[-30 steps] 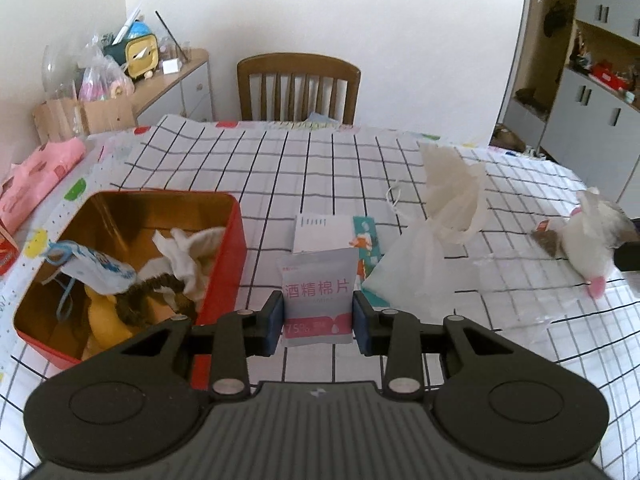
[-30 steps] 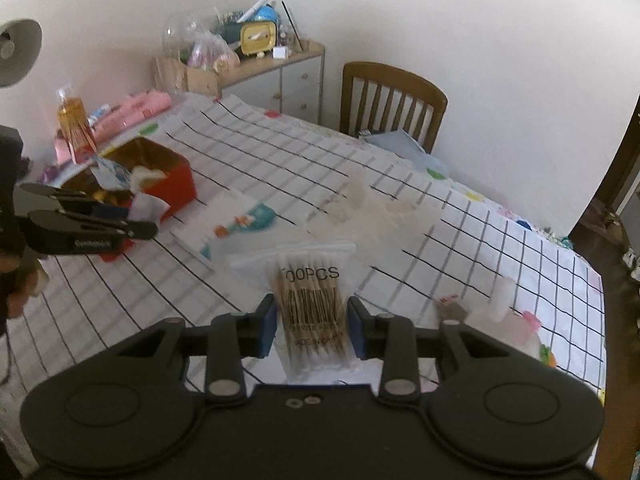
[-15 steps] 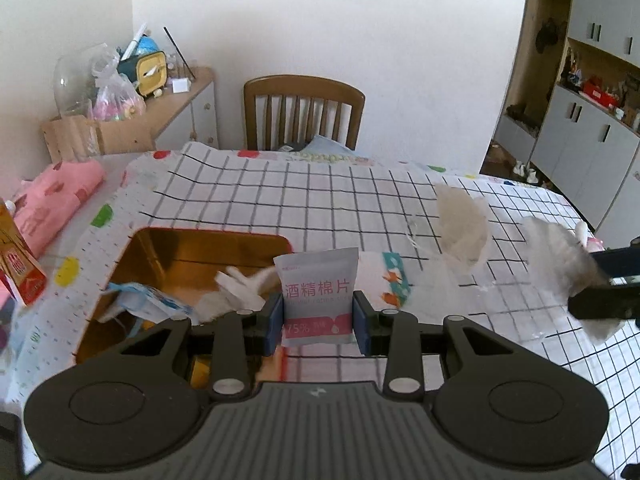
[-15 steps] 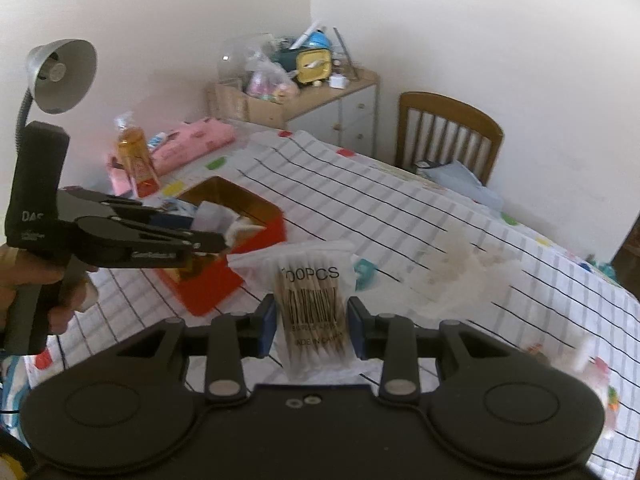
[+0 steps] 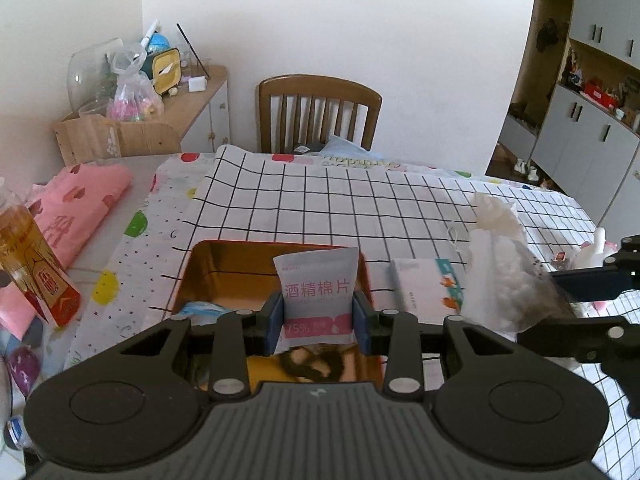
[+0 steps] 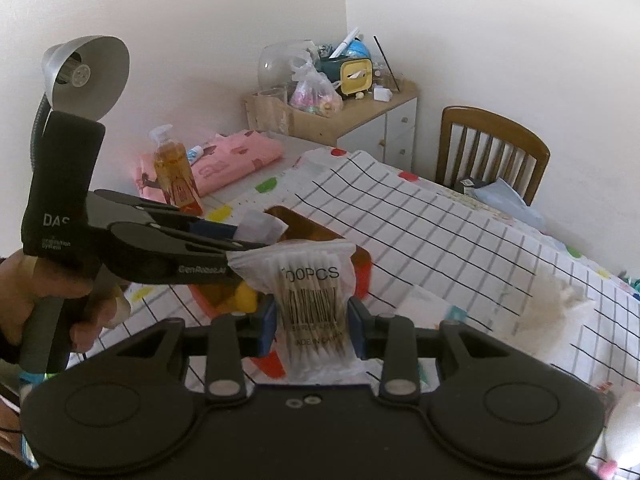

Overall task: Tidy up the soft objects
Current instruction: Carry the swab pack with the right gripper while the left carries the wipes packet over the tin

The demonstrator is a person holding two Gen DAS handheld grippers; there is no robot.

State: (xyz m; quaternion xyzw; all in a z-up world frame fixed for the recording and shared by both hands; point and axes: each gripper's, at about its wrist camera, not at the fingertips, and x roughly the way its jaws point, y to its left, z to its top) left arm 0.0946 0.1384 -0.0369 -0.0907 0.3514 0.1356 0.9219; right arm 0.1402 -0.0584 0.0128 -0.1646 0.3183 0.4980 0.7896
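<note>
Pouch [image 5: 316, 292] between left fingers [image 5: 273, 322], over tin [image 5: 192, 268].

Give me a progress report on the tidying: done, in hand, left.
Done: the red tin already holds a few items, including a blue-white packet.

In hand: the left claw grips the alcohol pad pouch over the tin; the right claw grips the cotton swab bag close by.

Left: the white packet, the crumpled white tissue and a white soft toy lie on the tablecloth.
</note>
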